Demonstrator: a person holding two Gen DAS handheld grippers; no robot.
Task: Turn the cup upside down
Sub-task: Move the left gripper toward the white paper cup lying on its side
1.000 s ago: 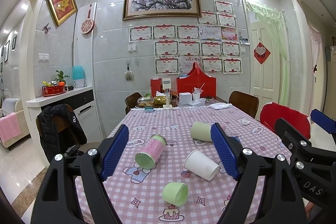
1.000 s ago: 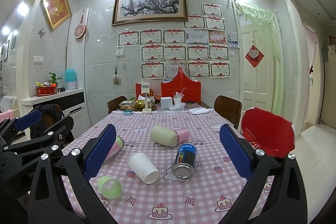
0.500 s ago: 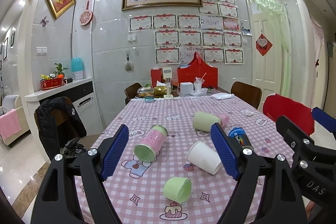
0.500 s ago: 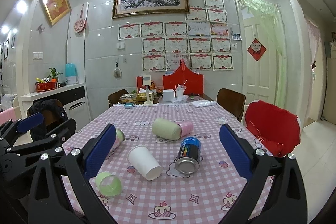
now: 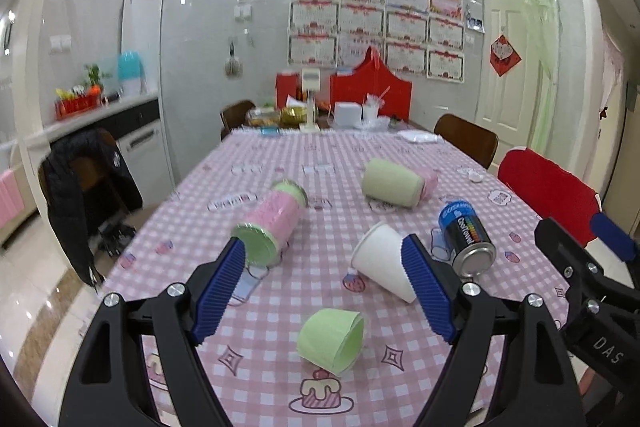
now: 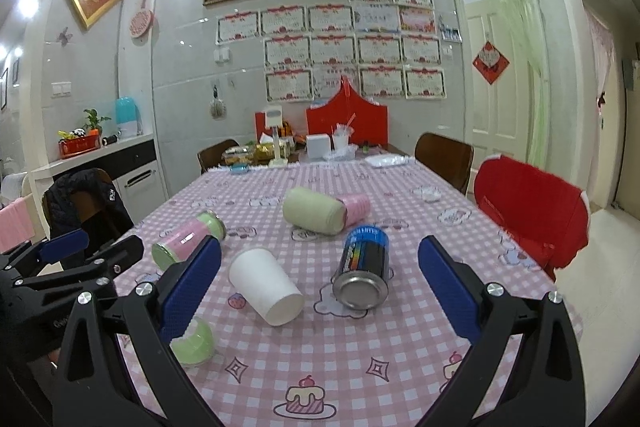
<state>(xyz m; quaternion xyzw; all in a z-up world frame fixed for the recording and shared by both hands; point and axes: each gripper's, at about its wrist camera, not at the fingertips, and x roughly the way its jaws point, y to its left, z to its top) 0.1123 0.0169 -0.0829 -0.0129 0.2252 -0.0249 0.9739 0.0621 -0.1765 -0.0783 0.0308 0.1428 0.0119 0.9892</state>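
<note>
Several cups lie on their sides on the pink checked tablecloth (image 5: 280, 379). A small light green cup (image 5: 332, 341) lies nearest, its mouth toward the right; it also shows in the right wrist view (image 6: 194, 341). A white paper cup (image 5: 382, 267) (image 6: 266, 285) lies behind it. Farther back lie a pink cup with green ends (image 5: 270, 223) (image 6: 188, 241) and a pale green cup (image 5: 392, 187) (image 6: 314, 211). My left gripper (image 5: 324, 291) is open and empty above the small green cup. My right gripper (image 6: 320, 291) is open and empty above the table.
A dark drink can (image 5: 466, 239) (image 6: 364, 273) lies on its side right of the white cup. Boxes and containers (image 6: 320, 143) stand at the far end. A red-covered chair (image 6: 532, 215) stands at the right, a chair with a black jacket (image 6: 84, 203) at the left.
Both grippers have moved forward and tilted down toward the table; the cups appear larger and nearer. Both stay open and empty.
</note>
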